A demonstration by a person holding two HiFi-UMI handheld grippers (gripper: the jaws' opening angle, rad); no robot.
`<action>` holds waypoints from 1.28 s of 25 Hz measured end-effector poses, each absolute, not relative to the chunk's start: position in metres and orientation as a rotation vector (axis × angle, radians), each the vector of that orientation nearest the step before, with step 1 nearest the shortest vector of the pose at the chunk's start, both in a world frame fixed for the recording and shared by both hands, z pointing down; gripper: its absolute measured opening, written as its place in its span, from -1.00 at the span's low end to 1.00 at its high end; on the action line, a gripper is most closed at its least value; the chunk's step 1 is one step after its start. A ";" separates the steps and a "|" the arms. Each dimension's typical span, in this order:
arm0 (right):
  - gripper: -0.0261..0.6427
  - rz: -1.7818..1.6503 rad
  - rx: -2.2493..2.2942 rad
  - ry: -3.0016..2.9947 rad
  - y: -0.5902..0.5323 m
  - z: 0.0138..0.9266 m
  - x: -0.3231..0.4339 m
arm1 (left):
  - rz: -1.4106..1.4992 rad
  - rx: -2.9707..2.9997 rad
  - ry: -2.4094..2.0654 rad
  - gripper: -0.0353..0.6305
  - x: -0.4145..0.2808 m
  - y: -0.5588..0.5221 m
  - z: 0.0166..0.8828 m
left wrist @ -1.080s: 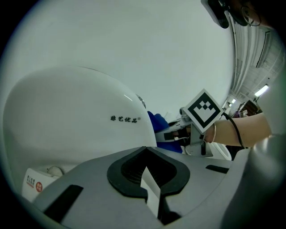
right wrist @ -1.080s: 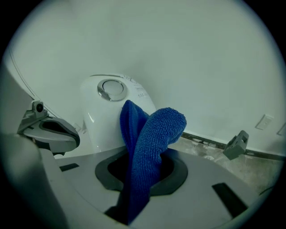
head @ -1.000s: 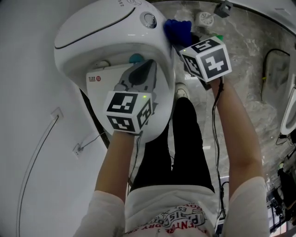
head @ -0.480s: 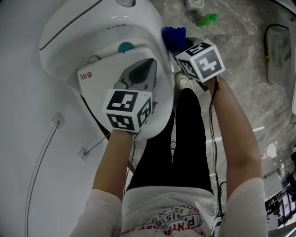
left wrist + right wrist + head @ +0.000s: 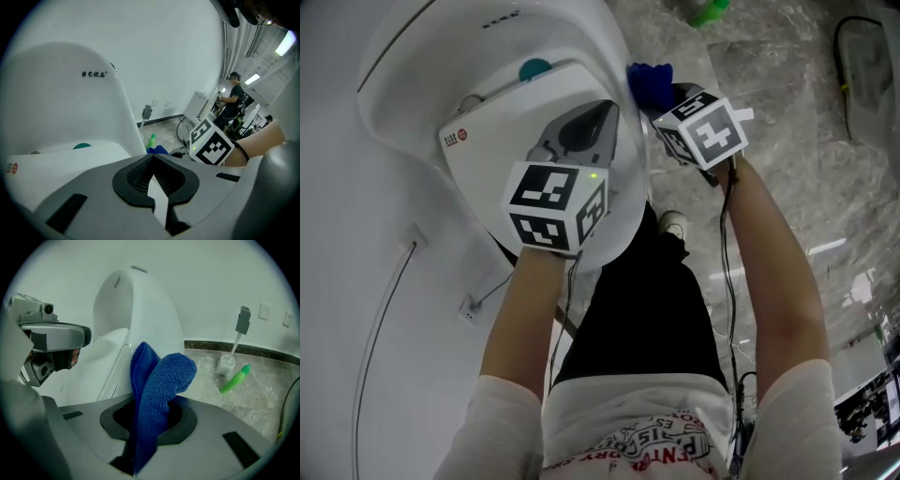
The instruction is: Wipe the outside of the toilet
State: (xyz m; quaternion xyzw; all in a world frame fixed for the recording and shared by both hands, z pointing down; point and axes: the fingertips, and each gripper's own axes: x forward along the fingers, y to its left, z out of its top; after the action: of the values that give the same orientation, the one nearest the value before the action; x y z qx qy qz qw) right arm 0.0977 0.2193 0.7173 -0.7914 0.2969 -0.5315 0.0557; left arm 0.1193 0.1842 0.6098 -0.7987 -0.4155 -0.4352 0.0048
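The head view's top edge cuts off the toilet [image 5: 487, 56] and the green bottle [image 5: 709, 11]. The right gripper [image 5: 667, 94] hides most of the blue cloth [image 5: 649, 77]. Print on the sticker [image 5: 455, 137] is too small to read.

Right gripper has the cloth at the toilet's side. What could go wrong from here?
1. The blue cloth bunches loosely beyond the jaws of the right gripper; it may slip out under rubbing.
2. The left gripper, jaws shut and empty, hangs over the toilet lid and might knock it.
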 end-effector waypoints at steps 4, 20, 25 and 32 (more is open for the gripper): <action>-0.71 -1.640 -2.382 0.895 0.213 0.724 0.068 | -1.353 -2.498 -1.295 -0.87 0.101 0.179 0.609; -0.71 -1.697 -2.342 0.960 0.187 0.742 -0.048 | -1.345 -2.580 -1.203 -0.87 -0.013 0.155 0.607; -0.71 -1.698 -2.346 0.983 0.171 0.744 -0.086 | -1.330 -2.648 -1.174 -0.87 -0.053 0.147 0.602; -0.71 -1.687 -2.382 0.926 0.150 0.751 -0.132 | -1.347 -2.549 -1.212 -0.87 -0.119 0.124 0.615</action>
State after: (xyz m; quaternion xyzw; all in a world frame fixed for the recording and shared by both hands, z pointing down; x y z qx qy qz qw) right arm -0.1318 0.1498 0.7514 -0.7773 0.3020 -0.5506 0.0396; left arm -0.1194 0.1241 0.6155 -0.8151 -0.3876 -0.4306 0.0069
